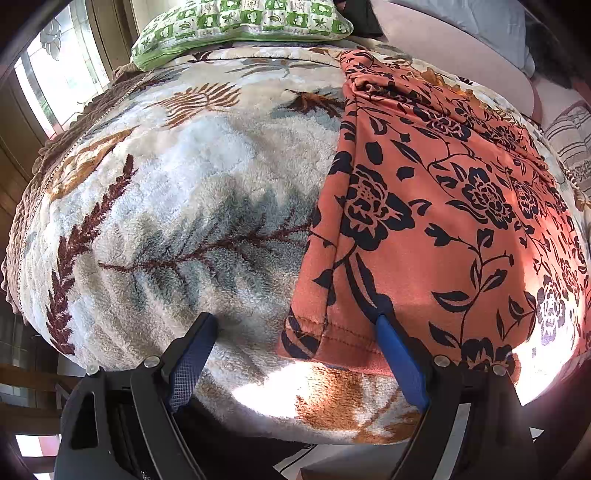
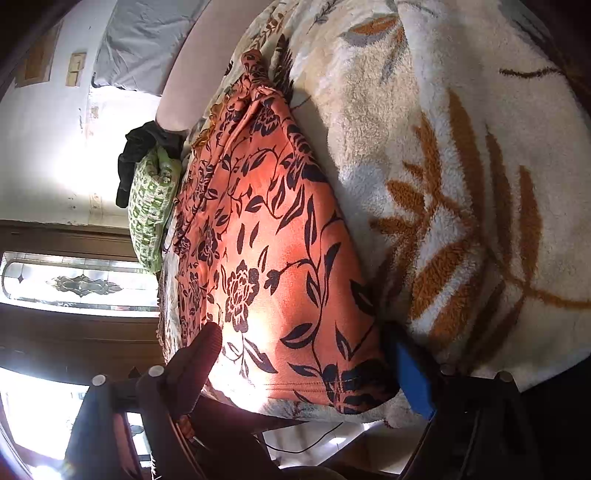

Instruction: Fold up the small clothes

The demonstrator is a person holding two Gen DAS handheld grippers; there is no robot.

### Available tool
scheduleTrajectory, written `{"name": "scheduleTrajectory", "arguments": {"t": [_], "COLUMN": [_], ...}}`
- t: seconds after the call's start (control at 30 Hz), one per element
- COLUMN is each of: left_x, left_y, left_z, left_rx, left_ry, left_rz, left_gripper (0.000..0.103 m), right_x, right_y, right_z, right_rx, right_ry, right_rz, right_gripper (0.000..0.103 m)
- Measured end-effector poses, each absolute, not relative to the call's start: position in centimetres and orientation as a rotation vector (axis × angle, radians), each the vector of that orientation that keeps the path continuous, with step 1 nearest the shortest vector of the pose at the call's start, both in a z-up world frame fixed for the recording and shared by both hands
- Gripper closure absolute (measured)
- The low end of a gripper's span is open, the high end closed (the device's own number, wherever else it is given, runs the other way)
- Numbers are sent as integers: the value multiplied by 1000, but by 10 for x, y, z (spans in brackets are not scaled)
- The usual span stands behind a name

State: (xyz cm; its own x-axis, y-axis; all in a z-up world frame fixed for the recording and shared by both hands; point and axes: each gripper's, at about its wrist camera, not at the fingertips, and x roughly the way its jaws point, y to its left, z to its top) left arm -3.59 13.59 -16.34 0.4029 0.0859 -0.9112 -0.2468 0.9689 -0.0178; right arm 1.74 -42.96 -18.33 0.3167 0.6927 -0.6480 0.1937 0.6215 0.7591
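An orange garment with a black flower print (image 1: 436, 221) lies flat on a fluffy leaf-patterned blanket (image 1: 177, 206), long side running away from me. My left gripper (image 1: 295, 325) is open over the garment's near left corner; its right finger (image 1: 399, 354) rests on the hem, its left finger (image 1: 192, 354) on the blanket. In the right wrist view the garment (image 2: 266, 258) fills the middle. My right gripper (image 2: 306, 347) is open across the garment's near hem corner, one finger (image 2: 413, 376) at its right edge, the other finger (image 2: 199, 354) over its left side.
A green-and-white checked pillow (image 1: 240, 22) lies at the far end of the bed, with a dark cloth (image 2: 140, 151) beside it. A pink headboard or mattress edge (image 1: 461, 48) is at the far right. A window (image 1: 59, 74) is on the left. The bed's edge is just below my grippers.
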Motion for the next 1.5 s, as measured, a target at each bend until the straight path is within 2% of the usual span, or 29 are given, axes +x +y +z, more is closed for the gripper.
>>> {"name": "scheduleTrajectory", "arguments": {"t": [0.13,0.33,0.43,0.47,0.5,0.53,0.57,0.63,0.67,0.7,0.73,0.77,0.8,0.9,0.93,0.97,1.0,1.07,1.17,1.23,1.27,1.5], "left_x": [-36,-36,-36,-37,-40,-42,-42,-40,-40,-40,-40,-38,-37,-35,-34,-33,-33,-33,-31,-33,-33,-35], "left_y": [140,138,138,140,142,144,146,151,152,149,145,139,133,126,127,127,128,130,130,131,130,122], "left_z": [-165,-168,-168,-165,-162,-159,-157,-158,-159,-159,-159,-160,-161,-164,-163,-162,-160,-158,-156,-153,-152,-132], "left_rx": [-183,-195,-209,-224,-239,-243,-258,-298,-304,-297,-277,-249,-216,-167,-170,-166,-162,-164,-158,-155,-156,-172], "left_ry": [1139,1146,1167,1162,1141,1131,1126,1129,1127,1124,1127,1139,1148,1150,1151,1150,1149,1149,1150,1146,1145,1098], "left_rz": [206,204,203,198,197,205,194,190,190,181,165,152,150,171,170,175,178,173,176,179,176,145], "left_gripper": [13,4,4,12,22,40,48,48,45,42,32,24,24,24,31,40,45,66,78,83,86,90], "right_x": [19,20,22,22,21,20,19,19,21,22,22,22,22,24,23,23,23,23,24,23,22,22], "right_y": [-429,-428,-425,-422,-417,-413,-411,-409,-411,-413,-417,-420,-422,-413,-411,-410,-412,-417,-416,-414,-411,-408], "right_z": [-184,-185,-182,-178,-173,-169,-166,-166,-169,-176,-181,-181,-181,-178,-177,-177,-178,-183,-181,-177,-173,-134], "right_rx": [887,873,837,797,753,732,719,679,648,649,708,764,792,709,676,653,649,675,640,608,595,609], "right_ry": [1240,1258,1277,1281,1281,1283,1284,1299,1316,1342,1337,1316,1307,1322,1328,1337,1345,1359,1370,1371,1369,1273], "right_rz": [399,411,406,394,390,405,409,377,333,297,315,334,343,357,354,339,322,309,289,281,287,339], "right_gripper": [12,11,13,20,40,51,66,66,62,54,50,37,30,33,38,56,67,71,77,85,93,95]}}
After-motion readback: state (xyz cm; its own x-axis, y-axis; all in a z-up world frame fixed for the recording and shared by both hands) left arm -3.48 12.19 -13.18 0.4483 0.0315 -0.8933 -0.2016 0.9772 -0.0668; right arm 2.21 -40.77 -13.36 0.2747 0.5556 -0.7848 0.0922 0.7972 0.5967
